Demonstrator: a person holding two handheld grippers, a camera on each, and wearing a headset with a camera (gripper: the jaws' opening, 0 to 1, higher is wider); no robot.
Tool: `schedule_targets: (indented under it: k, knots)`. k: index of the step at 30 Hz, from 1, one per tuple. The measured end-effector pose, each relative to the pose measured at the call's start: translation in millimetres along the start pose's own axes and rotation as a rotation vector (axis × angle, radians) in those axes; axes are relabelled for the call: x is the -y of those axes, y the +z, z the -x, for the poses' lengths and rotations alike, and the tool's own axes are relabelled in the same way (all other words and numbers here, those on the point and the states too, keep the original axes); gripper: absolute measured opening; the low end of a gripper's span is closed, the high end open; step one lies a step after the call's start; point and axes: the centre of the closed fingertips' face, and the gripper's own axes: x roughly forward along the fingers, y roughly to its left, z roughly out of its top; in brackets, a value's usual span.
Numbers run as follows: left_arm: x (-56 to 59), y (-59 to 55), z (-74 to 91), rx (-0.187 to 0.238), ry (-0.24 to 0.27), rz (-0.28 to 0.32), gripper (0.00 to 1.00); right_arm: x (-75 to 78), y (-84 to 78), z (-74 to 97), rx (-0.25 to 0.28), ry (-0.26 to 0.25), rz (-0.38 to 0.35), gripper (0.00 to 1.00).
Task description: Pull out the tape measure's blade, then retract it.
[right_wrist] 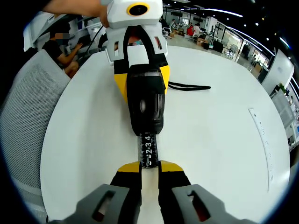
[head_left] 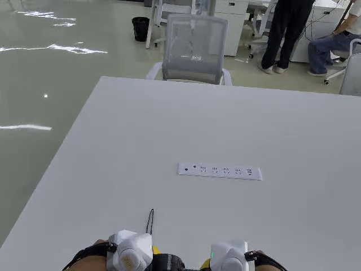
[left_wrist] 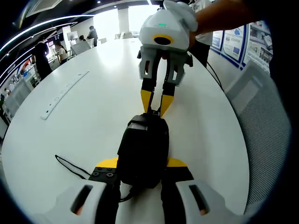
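Filling left tongs (left_wrist: 142, 163): tape measure (right_wrist: 145, 100)

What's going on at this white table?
A person works two handheld tools at a white table. The left tool is clamped on the black tape measure, and the right tool pinches the end of its blade. Only a short length is out, with the first few numerals showing. The strap trails on the table, and a power strip lies farther off.
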Motion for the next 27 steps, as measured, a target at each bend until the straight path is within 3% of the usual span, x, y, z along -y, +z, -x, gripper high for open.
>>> schedule_targets:
  k: [27]
  knots:
    - [-0.7, 0.2, -0.5, -0.002, -0.009, -0.01, 0.29, 0.4, -12.9, 7.4, -0.014, -0.006, -0.005, 0.1]
